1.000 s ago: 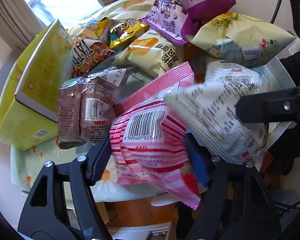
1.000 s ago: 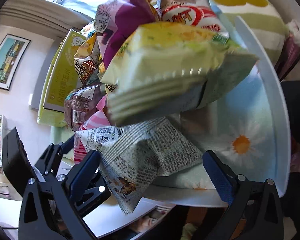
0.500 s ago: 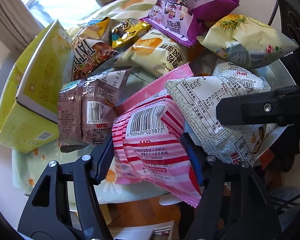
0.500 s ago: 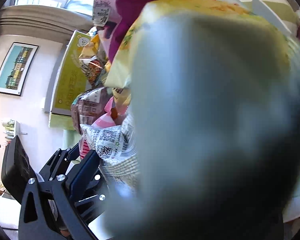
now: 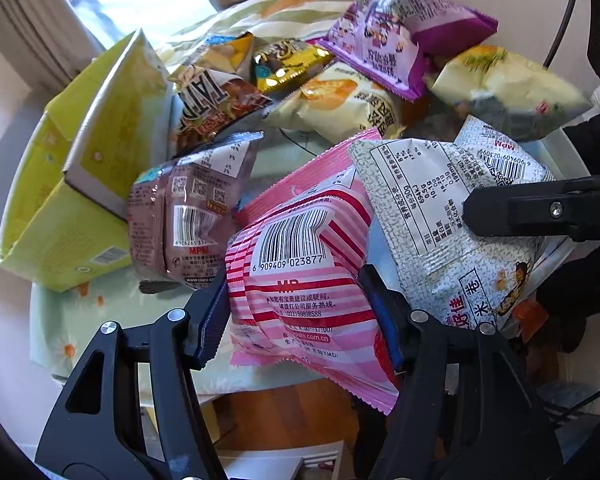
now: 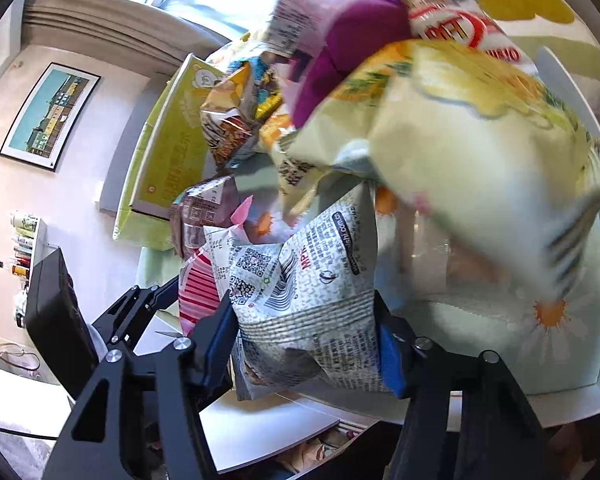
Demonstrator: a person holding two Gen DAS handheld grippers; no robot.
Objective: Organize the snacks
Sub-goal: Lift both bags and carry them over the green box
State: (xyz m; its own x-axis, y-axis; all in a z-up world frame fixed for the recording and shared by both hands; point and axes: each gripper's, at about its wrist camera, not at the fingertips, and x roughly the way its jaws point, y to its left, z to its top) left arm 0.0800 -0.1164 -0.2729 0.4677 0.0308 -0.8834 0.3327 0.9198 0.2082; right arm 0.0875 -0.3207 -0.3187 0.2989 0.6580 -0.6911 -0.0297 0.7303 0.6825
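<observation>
We hold pink packet (image 5: 304, 280) in left gripper (image 5: 296, 308), jaws just closing; right gripper (image 6: 304, 344), just closed, pinches white packet (image 6: 304, 292). Both look light, puffy, slippery; we grip mid-body, gently.

My left tool (image 5: 300, 308) has the striped packet (image 5: 300, 280) between its pads at the near edge of the worktop (image 5: 100, 312), and to its left a sealed pouch (image 5: 188, 216) leans against the open carton (image 5: 80, 184). To the right, my right tool (image 6: 306, 344) grips the speckled packet (image 6: 312, 292). Behind them more bags pile up, the cartoon-print bag (image 5: 392, 36) lying on top at the back.
</observation>
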